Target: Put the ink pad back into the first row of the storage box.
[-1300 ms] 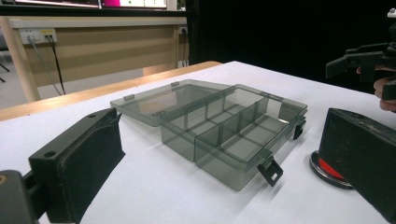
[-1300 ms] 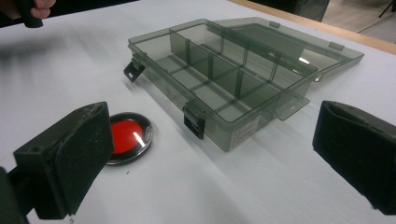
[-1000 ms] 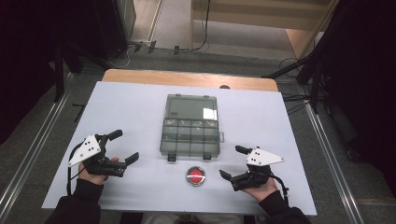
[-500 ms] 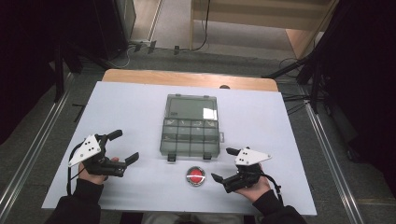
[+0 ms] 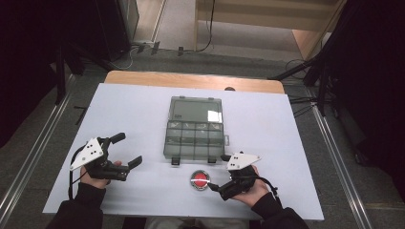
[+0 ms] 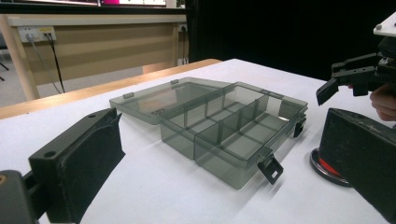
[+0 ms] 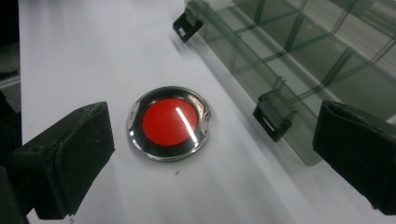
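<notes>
Right tool (image 5: 223, 180) sits low at the near edge of the bench (image 5: 133, 109), held in the person's right hand (image 5: 248, 190), jaws spread wide and holding nothing. It points at the red button (image 5: 199, 180), just beside it. In the right gripper view the button (image 7: 170, 122) lies between the two spread jaws, nearer the left one, not touched by either. Button is round, red top, shiny metal rim, flat on the bench.

Left tool (image 5: 128, 149) is well apart from it on the left side of the bench, in the left hand (image 5: 98, 174), jaws also spread, empty, resting low over the white surface. In the left gripper view its jaws frame the box (image 6: 219, 126), and the right tool (image 6: 348, 77) shows at the far right edge.

Clear grey plastic box (image 5: 196, 136) stands in the middle of the bench, just behind the button. Lid (image 5: 197, 109) is flipped open and lies flat on the far side. Tray divided into small compartments; all those in view look empty. Two black latches hang at the near wall, one (image 7: 273, 114) close to the button.

Bench is white with a wooden strip (image 5: 191, 80) along the far edge. Dark floor and cables beyond.
</notes>
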A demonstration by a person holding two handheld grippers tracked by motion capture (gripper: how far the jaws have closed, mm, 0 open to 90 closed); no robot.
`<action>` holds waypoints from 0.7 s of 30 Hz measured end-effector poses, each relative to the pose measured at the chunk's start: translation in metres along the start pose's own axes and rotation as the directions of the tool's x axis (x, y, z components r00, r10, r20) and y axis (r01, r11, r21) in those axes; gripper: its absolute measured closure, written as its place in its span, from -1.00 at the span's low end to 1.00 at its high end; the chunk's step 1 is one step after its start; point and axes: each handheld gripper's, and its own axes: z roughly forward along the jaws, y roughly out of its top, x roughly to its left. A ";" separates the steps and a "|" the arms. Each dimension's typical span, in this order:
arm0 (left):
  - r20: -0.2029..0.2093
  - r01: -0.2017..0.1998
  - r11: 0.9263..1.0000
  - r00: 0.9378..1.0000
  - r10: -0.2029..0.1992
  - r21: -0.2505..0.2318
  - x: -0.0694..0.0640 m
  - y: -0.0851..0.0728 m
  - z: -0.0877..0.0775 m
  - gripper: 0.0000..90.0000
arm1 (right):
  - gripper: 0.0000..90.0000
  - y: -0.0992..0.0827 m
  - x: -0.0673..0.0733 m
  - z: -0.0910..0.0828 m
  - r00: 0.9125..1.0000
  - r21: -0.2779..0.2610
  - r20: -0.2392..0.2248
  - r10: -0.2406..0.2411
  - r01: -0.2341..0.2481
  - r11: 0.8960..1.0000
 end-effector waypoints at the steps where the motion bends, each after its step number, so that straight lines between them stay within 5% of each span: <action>1: 0.000 0.000 1.000 1.000 0.000 0.000 0.000 0.000 0.000 -1.00 | -1.00 0.001 0.001 0.001 1.000 0.009 -0.001 -0.004 0.004 1.000; 13: 0.001 0.000 1.000 1.000 0.000 -0.002 0.000 0.000 0.000 -1.00 | -1.00 0.015 0.004 0.013 0.997 0.109 -0.043 -0.062 0.067 0.992; 21: 0.002 0.000 1.000 1.000 0.000 -0.001 0.000 0.000 0.000 -1.00 | -1.00 0.024 0.010 0.028 0.990 0.199 -0.096 -0.101 0.119 0.973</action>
